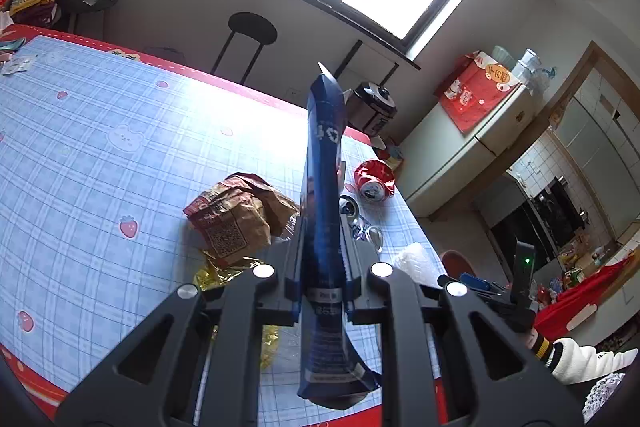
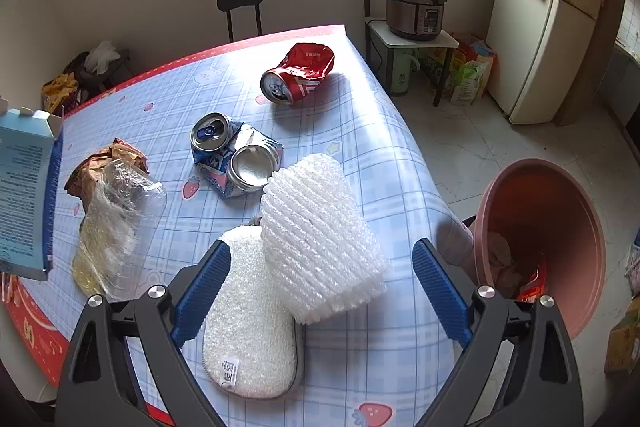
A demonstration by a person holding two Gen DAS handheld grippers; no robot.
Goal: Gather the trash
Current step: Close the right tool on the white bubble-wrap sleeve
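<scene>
Our left tool is clamped on a flattened blue carton, its long axis running straight out along the fingers, away from us. Our right tool stands wide open, straddling the foam wrap just ahead on the table. We judge the next move: close on the foam, then carry both to the pink bin at right.
</scene>
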